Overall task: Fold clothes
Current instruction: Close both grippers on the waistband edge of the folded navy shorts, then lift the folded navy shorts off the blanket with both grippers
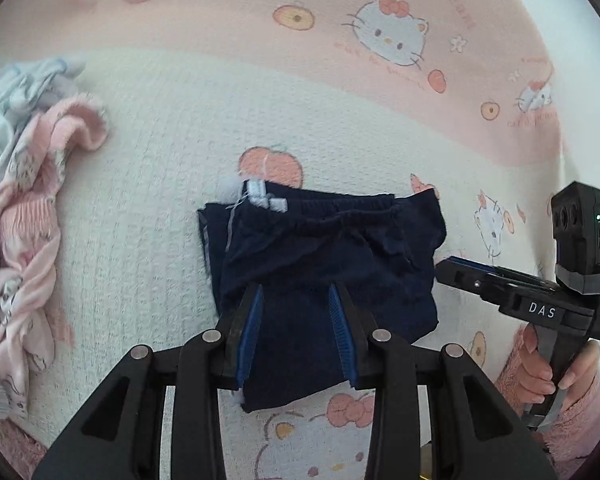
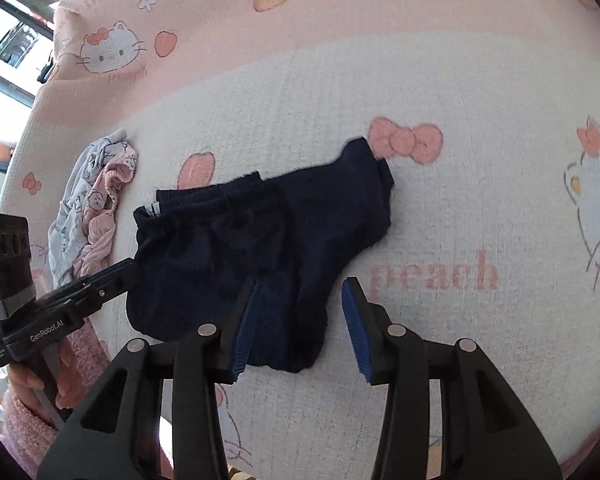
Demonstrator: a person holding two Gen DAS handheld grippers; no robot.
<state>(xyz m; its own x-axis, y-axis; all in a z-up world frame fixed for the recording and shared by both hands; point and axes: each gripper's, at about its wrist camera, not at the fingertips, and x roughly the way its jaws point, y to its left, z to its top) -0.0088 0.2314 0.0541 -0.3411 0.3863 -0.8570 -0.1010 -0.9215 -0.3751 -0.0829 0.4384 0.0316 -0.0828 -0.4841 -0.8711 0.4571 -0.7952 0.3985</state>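
Dark navy shorts (image 1: 328, 264) lie folded on the blanket, elastic waistband at the far side and a white label (image 1: 266, 198) at the far left corner. My left gripper (image 1: 296, 296) hangs open over the near half, blue pads on either side of the cloth. In the right wrist view the shorts (image 2: 228, 256) spread left of centre, one leg reaching towards the far right. My right gripper (image 2: 302, 292) is open, its left finger over the shorts' near edge and its right finger over bare blanket. Each gripper shows in the other's view: right gripper (image 1: 456, 266), left gripper (image 2: 126, 272), both at the shorts' sides.
A white and pink cartoon-cat blanket (image 1: 140, 200) covers the surface. A crumpled pile of pink and pale blue clothes (image 1: 24, 220) lies at the left, also as the pile (image 2: 92, 208) beyond the left gripper. Hands in fuzzy pink sleeves (image 1: 540, 364) hold the handles.
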